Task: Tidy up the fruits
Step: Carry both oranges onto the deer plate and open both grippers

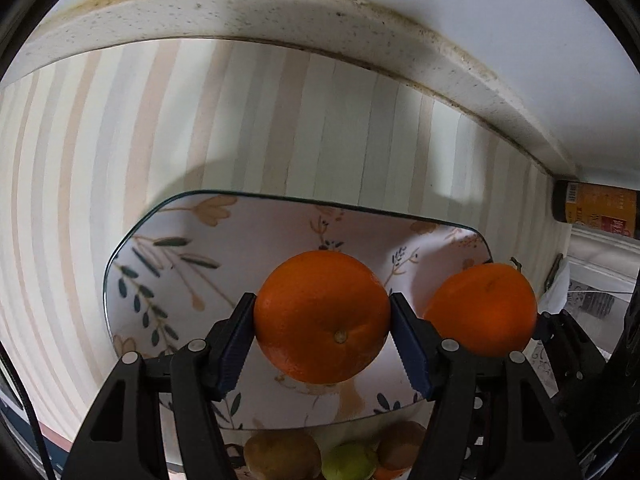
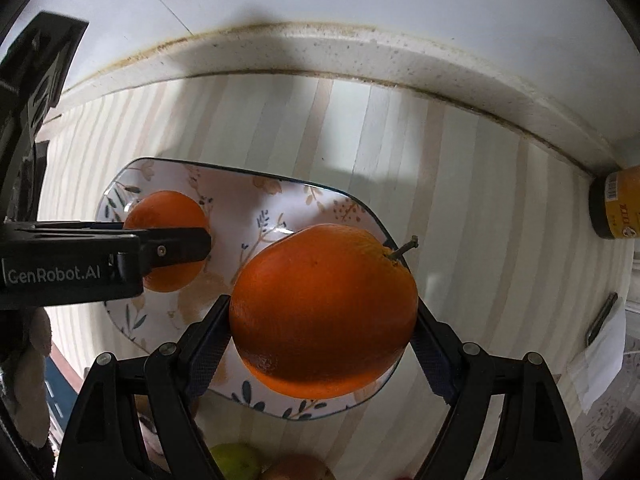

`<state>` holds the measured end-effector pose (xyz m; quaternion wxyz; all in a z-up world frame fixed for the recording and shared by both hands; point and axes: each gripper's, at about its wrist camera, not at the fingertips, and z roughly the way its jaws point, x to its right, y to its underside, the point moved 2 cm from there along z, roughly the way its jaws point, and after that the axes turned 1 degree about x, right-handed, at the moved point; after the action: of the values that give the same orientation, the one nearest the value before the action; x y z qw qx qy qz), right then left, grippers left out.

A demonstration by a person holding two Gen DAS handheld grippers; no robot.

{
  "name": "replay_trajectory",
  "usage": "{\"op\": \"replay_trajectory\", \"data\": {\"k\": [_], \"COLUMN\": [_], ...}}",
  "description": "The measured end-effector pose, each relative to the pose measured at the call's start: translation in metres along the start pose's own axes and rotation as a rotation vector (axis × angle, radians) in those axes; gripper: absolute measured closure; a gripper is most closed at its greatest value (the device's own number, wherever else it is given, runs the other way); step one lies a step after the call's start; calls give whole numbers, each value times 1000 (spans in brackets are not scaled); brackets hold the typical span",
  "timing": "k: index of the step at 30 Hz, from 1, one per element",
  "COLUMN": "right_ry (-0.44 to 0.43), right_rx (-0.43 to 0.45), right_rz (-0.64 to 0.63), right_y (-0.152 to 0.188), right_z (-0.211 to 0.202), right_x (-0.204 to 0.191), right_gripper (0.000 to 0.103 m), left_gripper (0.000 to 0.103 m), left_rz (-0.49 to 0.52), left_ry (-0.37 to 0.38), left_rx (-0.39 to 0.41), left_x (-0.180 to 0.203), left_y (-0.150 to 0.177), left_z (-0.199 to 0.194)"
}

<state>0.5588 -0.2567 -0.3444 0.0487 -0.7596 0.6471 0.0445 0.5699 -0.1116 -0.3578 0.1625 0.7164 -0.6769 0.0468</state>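
A: Oranges, two of them, are hanging over the plate (image 1: 168, 280). The left tongs (image 1: 322, 322) are clenching the left orange (image 1: 322, 318) between blue pads, its navel facing the camera.

B: And the plate is sitting on the striped worktop (image 1: 100, 140)?

A: Yes, a flowered plate with a dark rim. Whether the left orange is touching it or hovering above it, I cannot tell.

B: What are the right tongs (image 2: 324, 316) doing?

A: They are gripping the right orange (image 2: 324, 312), the one with a short stem (image 2: 404, 249), over the plate's right end. From the left camera it is showing just beside the first orange, apart from it.

B: Anything else lying about?

A: A kiwi (image 1: 282, 456), a green fruit (image 1: 350, 462) and another brownish fruit (image 1: 400, 444) are peeking in near the plate's front edge. A yellow-labelled bottle (image 2: 618, 208) is lying far right by the worktop's speckled back edge (image 2: 340, 48).
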Motion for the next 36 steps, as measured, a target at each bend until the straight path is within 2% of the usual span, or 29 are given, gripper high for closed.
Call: {"op": "replay_trajectory", "data": {"k": [6, 8, 9, 11, 12, 20, 25, 29, 36], "right_ry": [17, 1, -16, -23, -23, -11, 26, 39, 55], "right_rx": [-9, -12, -13, -9, -6, 34, 72, 99, 170], "right_rz": [6, 22, 34, 44, 47, 147, 167, 191, 195], "right_y": [-4, -5, -6, -7, -6, 10, 45, 71, 108], "right_z": [6, 4, 1, -4, -6, -34, -63, -75, -97], "right_x": [1, 1, 2, 2, 2, 20, 13, 6, -17], "right_gripper": [15, 12, 7, 6, 6, 6, 6, 6, 6], "left_gripper": [40, 39, 38, 15, 11, 11, 11, 11, 11], "left_rz": [-13, -4, 2, 0, 6, 50, 55, 70, 107], "left_ry": [-32, -53, -60, -51, -55, -112, -192, -247, -286], "left_rx": [17, 25, 35, 63, 84, 200, 253, 317, 406], "left_x": [3, 6, 8, 10, 12, 17, 7, 2, -8], "left_y": [-4, -6, -4, -4, -4, 18, 39, 71, 131], "left_z": [0, 2, 1, -5, -10, -45, -65, -76, -105]}}
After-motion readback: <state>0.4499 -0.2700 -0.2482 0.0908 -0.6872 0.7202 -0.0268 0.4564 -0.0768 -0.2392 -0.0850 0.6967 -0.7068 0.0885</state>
